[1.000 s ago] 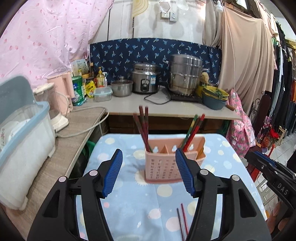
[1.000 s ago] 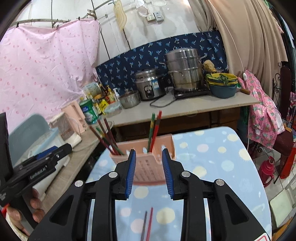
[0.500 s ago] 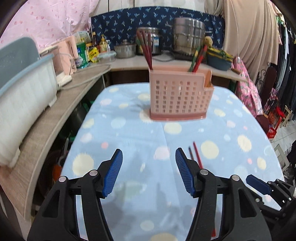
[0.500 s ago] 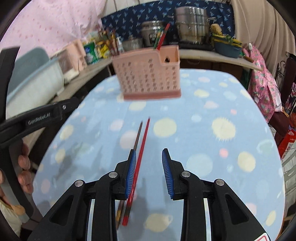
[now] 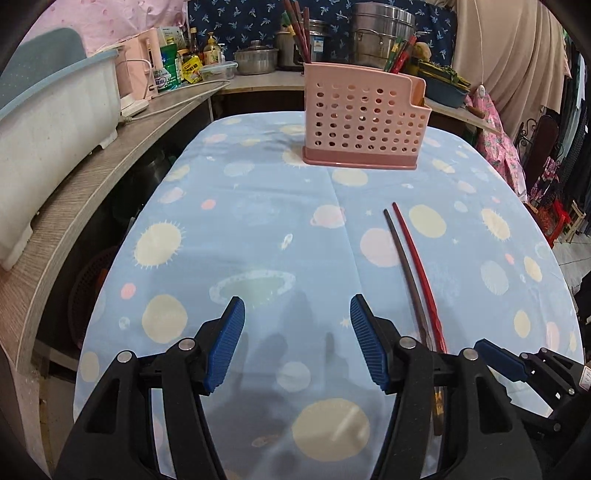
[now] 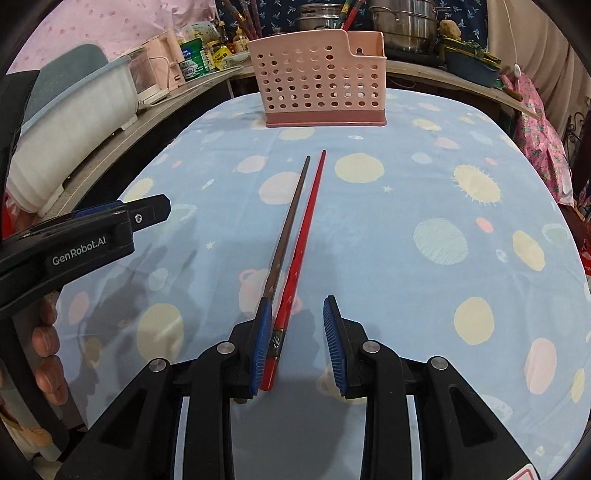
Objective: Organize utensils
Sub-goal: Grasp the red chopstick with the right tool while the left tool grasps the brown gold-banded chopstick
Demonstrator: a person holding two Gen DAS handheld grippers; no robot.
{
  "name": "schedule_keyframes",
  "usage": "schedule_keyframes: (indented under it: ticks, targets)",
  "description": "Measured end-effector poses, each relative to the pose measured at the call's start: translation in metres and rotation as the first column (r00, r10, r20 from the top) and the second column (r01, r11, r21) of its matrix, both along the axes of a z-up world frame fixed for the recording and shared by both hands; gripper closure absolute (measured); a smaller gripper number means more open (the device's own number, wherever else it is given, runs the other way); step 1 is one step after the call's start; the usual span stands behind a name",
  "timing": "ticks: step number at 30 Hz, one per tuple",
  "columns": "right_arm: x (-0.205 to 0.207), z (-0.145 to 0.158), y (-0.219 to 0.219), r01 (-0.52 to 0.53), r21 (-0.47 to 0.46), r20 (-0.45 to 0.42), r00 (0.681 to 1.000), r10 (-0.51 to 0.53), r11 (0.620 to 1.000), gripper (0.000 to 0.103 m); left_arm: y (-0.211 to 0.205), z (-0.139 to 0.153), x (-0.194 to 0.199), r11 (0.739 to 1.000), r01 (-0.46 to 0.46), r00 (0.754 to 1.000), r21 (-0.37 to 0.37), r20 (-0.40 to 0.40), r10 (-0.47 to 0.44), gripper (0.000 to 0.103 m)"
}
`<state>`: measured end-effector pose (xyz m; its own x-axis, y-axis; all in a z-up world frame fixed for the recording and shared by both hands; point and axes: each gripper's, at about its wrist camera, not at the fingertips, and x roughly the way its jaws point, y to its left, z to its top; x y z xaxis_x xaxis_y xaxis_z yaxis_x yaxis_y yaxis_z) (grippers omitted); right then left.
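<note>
A pink perforated utensil holder (image 5: 364,116) stands at the far end of the table, with several chopsticks upright in it; it also shows in the right wrist view (image 6: 319,79). A red chopstick (image 6: 301,243) and a dark brown chopstick (image 6: 288,229) lie side by side on the blue cloth, also seen in the left wrist view as the red chopstick (image 5: 415,258) and the brown chopstick (image 5: 402,258). My right gripper (image 6: 297,332) is open, low over the near ends of the pair; the red one lies between its fingers. My left gripper (image 5: 295,339) is open and empty, left of the chopsticks.
The table has a blue cloth with planet prints (image 5: 258,229). A wooden counter (image 5: 92,177) runs along the left with a white and blue bin (image 5: 48,122). Pots, bottles and bowls stand on the back counter (image 5: 376,33). Clothes hang at the right.
Both grippers have come down and back toward the near end of the table. The right gripper now sits over the near ends of the two chopsticks.
</note>
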<state>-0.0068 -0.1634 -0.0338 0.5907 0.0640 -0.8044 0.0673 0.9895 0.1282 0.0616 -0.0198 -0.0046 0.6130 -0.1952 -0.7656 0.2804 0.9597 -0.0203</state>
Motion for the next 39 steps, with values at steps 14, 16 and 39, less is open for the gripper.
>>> schedule_keyframes:
  ticks: [14, 16, 39]
  targets:
    - [-0.005, -0.01, 0.005, -0.011, -0.03, -0.025, 1.0, 0.01, 0.999, 0.074, -0.004, -0.007, -0.01, 1.0, 0.019, 1.0, 0.006, -0.025, -0.019, 0.046]
    - [-0.005, -0.011, 0.006, -0.011, -0.041, -0.03, 1.0, 0.01, 0.999, 0.074, -0.004, -0.008, -0.01, 1.0, 0.019, 0.999, 0.005, -0.028, -0.019, 0.046]
    - [-0.03, -0.013, -0.043, 0.147, -0.035, -0.009, 0.989, -0.147, 0.989, 0.097, -0.045, -0.025, -0.044, 0.982, 0.189, 0.977, -0.005, -0.102, -0.189, 0.024]
